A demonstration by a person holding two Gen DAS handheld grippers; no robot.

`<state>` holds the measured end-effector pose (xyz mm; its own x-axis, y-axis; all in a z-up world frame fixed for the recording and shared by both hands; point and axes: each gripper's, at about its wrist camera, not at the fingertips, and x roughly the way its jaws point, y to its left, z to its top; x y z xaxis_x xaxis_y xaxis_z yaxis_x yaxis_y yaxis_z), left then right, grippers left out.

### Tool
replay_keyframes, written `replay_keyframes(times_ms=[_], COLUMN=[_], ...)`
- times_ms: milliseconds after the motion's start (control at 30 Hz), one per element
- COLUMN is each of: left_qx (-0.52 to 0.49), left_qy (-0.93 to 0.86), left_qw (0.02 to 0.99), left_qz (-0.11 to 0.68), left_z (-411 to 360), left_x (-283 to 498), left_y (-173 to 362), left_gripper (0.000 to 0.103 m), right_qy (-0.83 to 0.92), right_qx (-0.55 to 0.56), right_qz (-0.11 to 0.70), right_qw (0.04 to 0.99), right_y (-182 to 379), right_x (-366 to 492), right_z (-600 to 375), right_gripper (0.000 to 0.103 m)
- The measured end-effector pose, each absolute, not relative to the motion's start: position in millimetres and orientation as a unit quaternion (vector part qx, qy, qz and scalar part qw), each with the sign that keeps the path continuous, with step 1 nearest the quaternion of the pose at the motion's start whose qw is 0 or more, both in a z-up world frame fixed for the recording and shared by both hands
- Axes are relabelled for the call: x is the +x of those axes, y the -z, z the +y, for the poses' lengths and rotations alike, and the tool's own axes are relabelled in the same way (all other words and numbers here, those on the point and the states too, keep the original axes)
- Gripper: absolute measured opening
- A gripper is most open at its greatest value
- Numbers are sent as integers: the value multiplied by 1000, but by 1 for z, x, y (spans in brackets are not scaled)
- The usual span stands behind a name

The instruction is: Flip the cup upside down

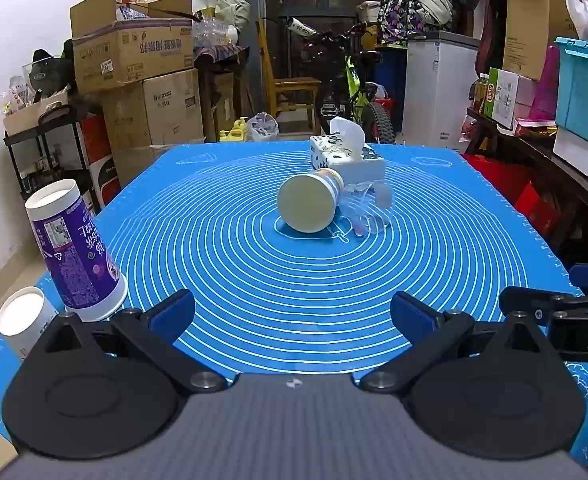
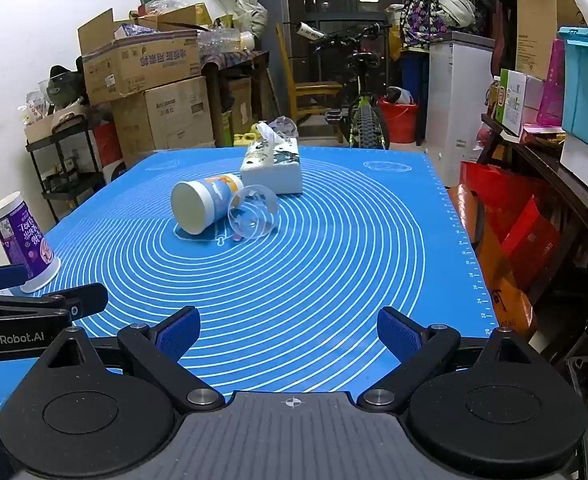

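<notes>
The paper cup lies on its side mid-mat on the counter, base toward both cameras, long axis running away toward the tissue box, with a clear plastic cup touching its right flank. It sits straight ahead of the left tongs and ahead-left of the right tongs. Both are released, empty, well short; the left looks better aligned.

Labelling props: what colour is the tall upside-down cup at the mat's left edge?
Purple with white print and a white base; the purple cup shows best in the left wrist view.
</notes>
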<state>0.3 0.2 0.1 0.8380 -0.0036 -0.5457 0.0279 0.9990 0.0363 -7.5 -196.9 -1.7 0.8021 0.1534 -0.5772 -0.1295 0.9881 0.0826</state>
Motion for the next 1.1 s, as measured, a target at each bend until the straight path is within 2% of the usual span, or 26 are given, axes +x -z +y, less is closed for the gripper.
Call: replay_keyframes(times_ms=[1100], left_qx=[33], left_qy=[11], left_qw=[960], left_qz=[279], left_z=[-3], left_x=[-3], left_y=[-4], left_gripper=[103], right_qy=[-74], right_qx=[20], right_qz=[306], right_qw=[949], right_y=[0], right_x=[-9], right_z=[-196], right_gripper=[95])
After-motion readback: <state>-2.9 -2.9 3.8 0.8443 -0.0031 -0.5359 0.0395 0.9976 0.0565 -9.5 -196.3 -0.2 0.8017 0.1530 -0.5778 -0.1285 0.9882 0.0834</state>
